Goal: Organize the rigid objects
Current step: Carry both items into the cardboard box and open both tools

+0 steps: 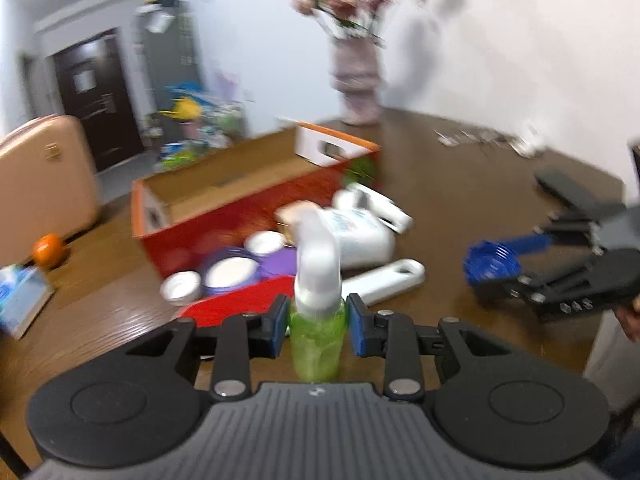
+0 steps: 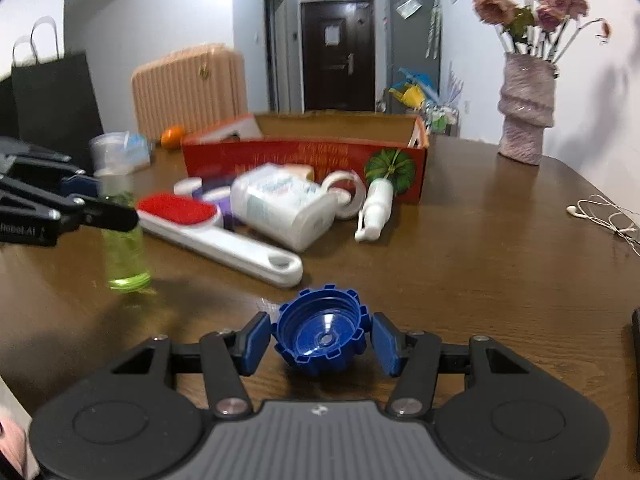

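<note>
My left gripper [image 1: 318, 326] is shut on a green spray bottle [image 1: 318, 336] with a white spray head, held upright; it also shows in the right wrist view [image 2: 124, 248] just above the table. My right gripper [image 2: 320, 342] is shut on a blue ridged cap [image 2: 322, 334], open side facing the camera; it shows at the right in the left wrist view [image 1: 490, 266]. A red and orange cardboard box [image 2: 304, 160], open on top, stands behind a pile: a white jug [image 2: 280, 204], a red lint brush with a white handle [image 2: 216, 232], a small white spray bottle [image 2: 374, 208].
Small round lids and a purple dish [image 1: 228, 272] lie by the box. A vase of flowers [image 2: 526, 112] stands at the back right, white earphones [image 2: 600, 216] at the right edge. An orange [image 1: 48, 250], a tissue pack [image 1: 20, 300] and a black bag [image 2: 52, 96] are at the left.
</note>
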